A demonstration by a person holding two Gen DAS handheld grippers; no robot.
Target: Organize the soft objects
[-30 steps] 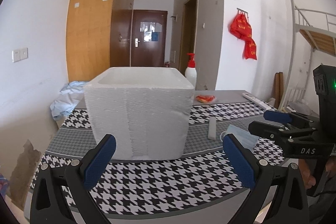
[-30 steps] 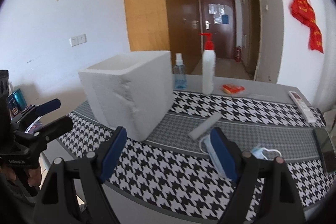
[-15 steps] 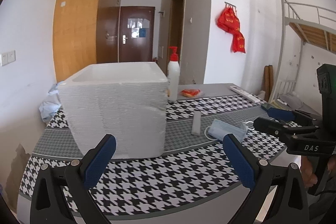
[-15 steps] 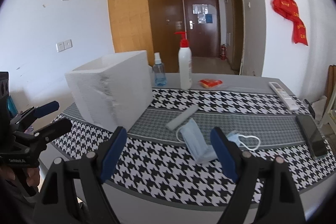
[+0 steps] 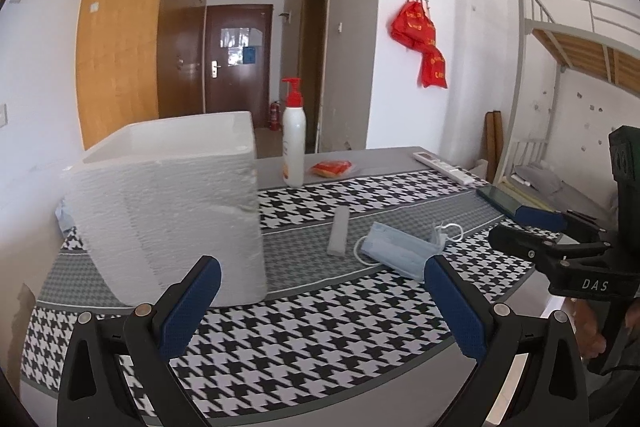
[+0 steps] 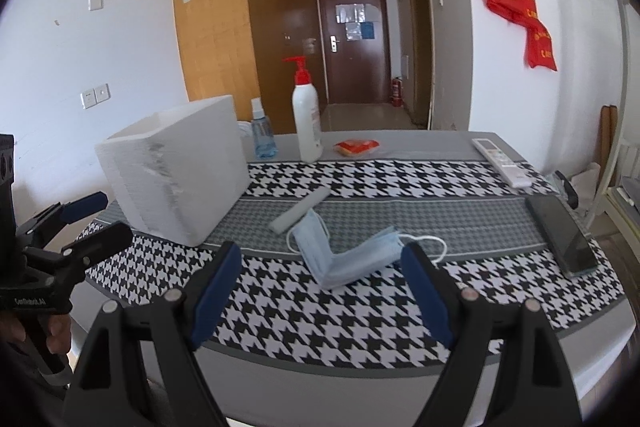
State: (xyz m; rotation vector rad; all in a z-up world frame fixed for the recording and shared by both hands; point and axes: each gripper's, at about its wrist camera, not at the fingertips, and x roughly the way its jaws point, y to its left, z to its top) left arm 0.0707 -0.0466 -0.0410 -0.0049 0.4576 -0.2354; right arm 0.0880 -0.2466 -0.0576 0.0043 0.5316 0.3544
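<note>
While both grippers hover over the near edge of the counter (image 6: 520,347), neither holds anything. Seen from its own camera, the left gripper (image 5: 322,301) has its blue-padded fingers (image 5: 190,301) spread wide, with only the houndstooth cloth (image 5: 320,339) between them. The right gripper (image 6: 320,291) is spread just as wide, and its fingers (image 6: 212,287) frame a pale blue face mask (image 6: 344,259) lying a little beyond them on the cloth.

That mask is bent into an L shape, its white ear loops trailing at each end. In the left view the face mask (image 5: 394,253) lies ahead and to the right of centre. Just behind it, touching or nearly touching one end, rests a small grey bar (image 6: 300,213).

To the left stands a large white foam box (image 6: 176,169), open at the top. Behind it are a small blue spray bottle (image 6: 262,137) and a tall white pump bottle (image 6: 306,115) with a red top. Nearby lies an orange packet (image 6: 356,146). A white remote control (image 6: 502,163) and a dark phone (image 6: 562,235) sit towards the counter's right side.
</note>
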